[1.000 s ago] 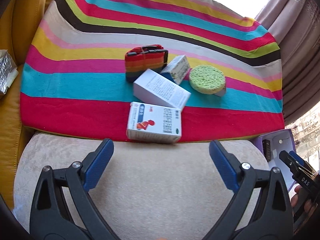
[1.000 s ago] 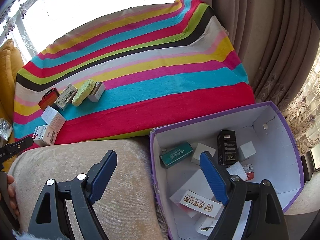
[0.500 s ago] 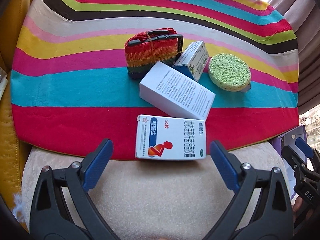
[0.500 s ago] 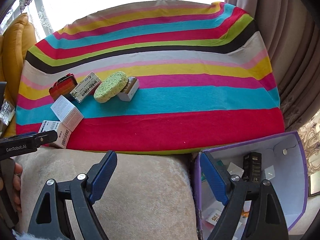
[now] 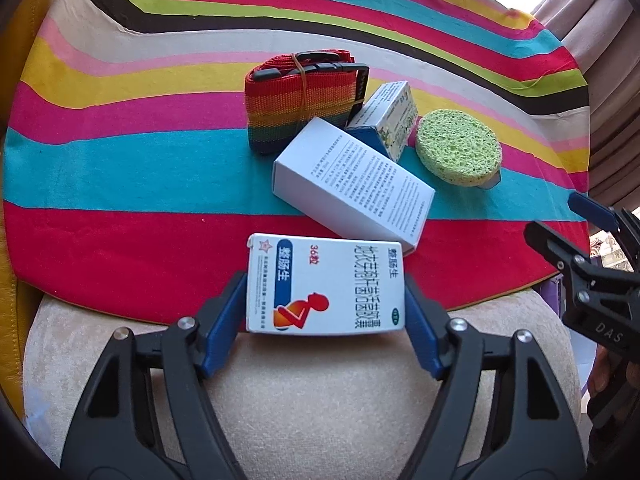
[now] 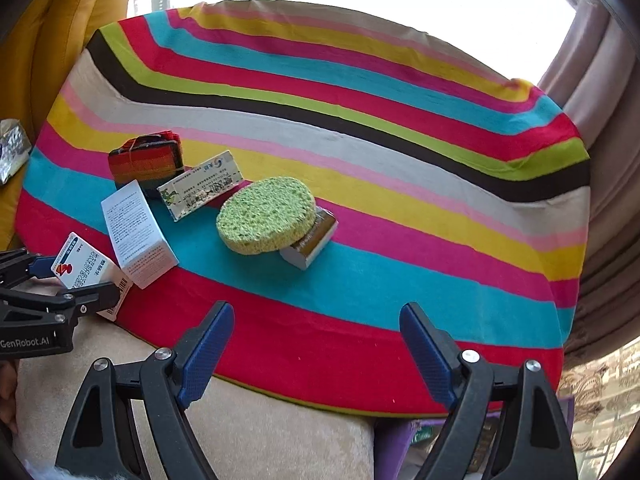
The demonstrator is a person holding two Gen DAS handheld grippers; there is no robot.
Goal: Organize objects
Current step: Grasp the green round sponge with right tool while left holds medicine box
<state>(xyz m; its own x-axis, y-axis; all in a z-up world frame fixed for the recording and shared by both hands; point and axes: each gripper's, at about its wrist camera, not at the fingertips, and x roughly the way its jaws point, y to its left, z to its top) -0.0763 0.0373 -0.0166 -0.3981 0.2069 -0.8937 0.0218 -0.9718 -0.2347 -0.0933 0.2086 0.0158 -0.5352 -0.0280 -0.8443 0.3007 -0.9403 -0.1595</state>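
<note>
My left claw [image 5: 325,312] has just been closing, pads now against short ends of medicine carton [image 5: 324,284], at 6 o'clock edge of striped cloth [image 5: 120,184]. Light, crushable cardboard; I judge a gentle squeeze enough. My right claw [image 6: 316,344] gapes empty. Count: four cartons, one green sponge [image 6: 266,216], one rolled strap [image 5: 302,100].
</note>
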